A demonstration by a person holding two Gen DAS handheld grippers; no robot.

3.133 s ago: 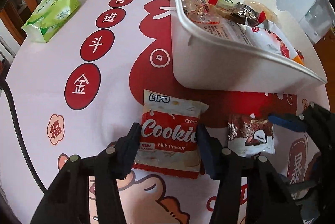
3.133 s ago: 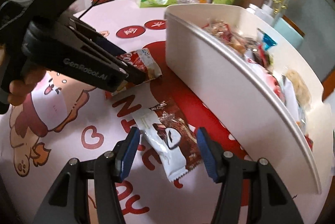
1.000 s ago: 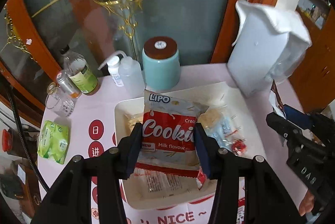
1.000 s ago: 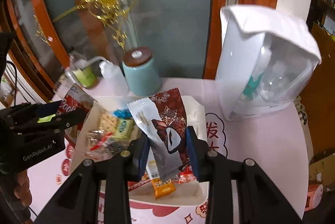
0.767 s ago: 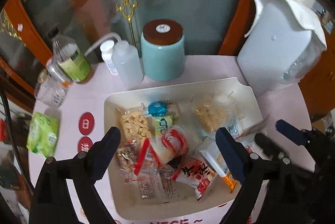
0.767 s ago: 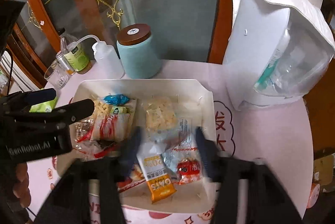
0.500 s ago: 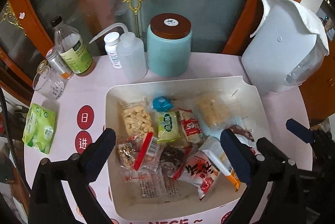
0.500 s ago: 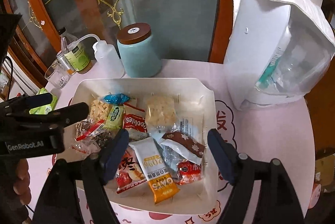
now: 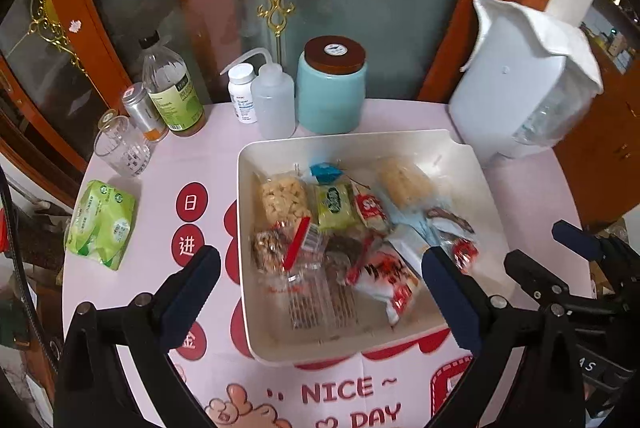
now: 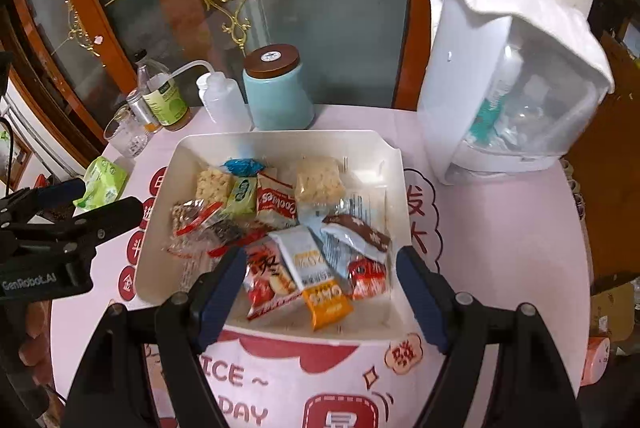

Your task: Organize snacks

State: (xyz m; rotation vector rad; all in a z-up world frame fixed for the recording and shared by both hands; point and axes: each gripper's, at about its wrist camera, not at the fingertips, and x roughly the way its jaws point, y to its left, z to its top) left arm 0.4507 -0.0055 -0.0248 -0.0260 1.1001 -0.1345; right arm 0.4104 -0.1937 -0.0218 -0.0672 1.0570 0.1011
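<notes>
Both the left gripper [image 9: 320, 292] and right gripper [image 10: 320, 288] hang open, holding nothing, above the white snack tray [image 10: 280, 140].

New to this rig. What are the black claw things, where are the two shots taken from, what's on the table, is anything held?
No robot here: a person holds a black two-finger gripper in each hand. Each picture comes from a fisheye camera on one gripper, looking along its fingers.

In the left wrist view, the left gripper is wide open and holds nothing. In the right wrist view, the right gripper is also open and holds nothing. Both hover over a white rectangular plastic bin full of wrapped snacks, including a red cookie packet and a brown chocolate wrapper.

Around the bin on the pink printed tablecloth stand a light blue jar with a brown lid, a white water pitcher and a green tissue pack.
</notes>
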